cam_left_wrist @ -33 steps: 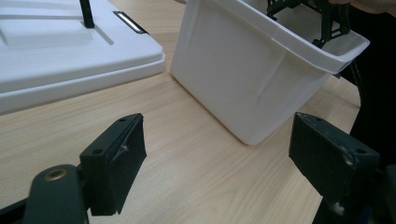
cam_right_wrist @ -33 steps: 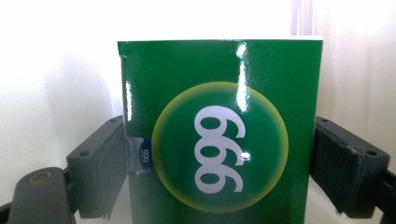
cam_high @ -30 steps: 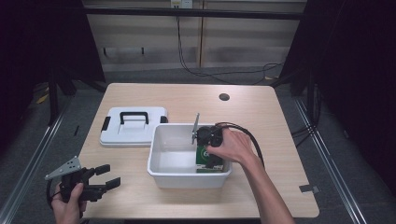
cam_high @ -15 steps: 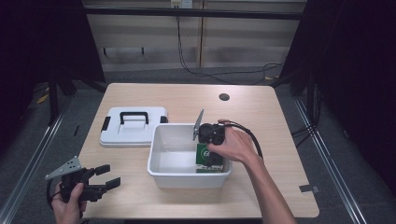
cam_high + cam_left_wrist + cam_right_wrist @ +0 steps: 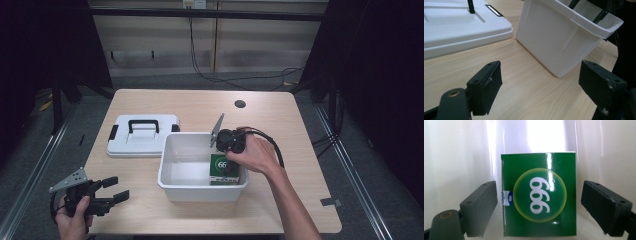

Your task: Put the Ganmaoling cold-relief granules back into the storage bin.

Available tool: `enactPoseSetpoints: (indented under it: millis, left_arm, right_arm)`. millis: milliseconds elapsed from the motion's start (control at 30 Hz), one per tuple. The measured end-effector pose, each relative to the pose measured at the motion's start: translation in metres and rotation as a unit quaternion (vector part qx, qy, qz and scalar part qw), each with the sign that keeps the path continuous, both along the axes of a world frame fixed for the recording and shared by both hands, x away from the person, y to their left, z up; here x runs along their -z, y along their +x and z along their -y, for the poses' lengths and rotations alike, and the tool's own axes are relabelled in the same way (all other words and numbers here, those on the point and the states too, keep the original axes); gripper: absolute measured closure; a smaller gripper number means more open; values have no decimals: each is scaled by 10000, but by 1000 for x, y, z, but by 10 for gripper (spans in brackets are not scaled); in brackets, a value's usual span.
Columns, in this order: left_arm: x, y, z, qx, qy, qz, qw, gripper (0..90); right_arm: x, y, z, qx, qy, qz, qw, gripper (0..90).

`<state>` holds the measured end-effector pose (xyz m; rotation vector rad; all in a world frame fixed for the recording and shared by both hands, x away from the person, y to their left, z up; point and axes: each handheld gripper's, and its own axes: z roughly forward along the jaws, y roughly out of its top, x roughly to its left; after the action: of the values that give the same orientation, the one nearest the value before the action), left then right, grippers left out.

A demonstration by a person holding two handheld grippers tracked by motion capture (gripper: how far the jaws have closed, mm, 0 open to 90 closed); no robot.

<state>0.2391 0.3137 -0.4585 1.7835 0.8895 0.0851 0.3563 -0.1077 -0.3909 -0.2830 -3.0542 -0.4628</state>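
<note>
While standing in the right front corner of the white bin (image 5: 172,172), green box (image 5: 539,194) sits between released right gripper (image 5: 539,207) jaws, untouched. Bin near desk (image 5: 280,115) front edge, white lid (image 5: 142,136) just beside. Left gripper (image 5: 541,85) released at front left corner.

Right gripper (image 5: 226,161) slightly higher, rightward.

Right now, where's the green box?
The green box lies inside the white bin, in its right-hand part on the high view, between the open jaws of the right gripper.
</note>
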Motion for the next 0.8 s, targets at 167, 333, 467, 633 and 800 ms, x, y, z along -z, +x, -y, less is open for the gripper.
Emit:
enactPoseSetpoints:
  millis: [167,333,467,633,800]
  left_arm:
    - [0,0,0,-1,0,-3,10000,186]
    - [0,0,0,-1,1,-8,10000,186]
    - [0,0,0,0,-1,-11,10000,187]
    - [1,0,0,-15,3,-16,10000,186]
    - [0,-1,-1,-104,39,13,9999,187]
  right_arm:
    - [-7,-1,6,117,186,-2,9998,135]
    - [-14,-4,14,203,504,40,9985,147]
    - [-18,-6,18,234,618,74,9978,150]
    - [-25,-10,32,394,1020,184,9938,164]
    - [-29,-13,42,546,1284,275,9898,170]
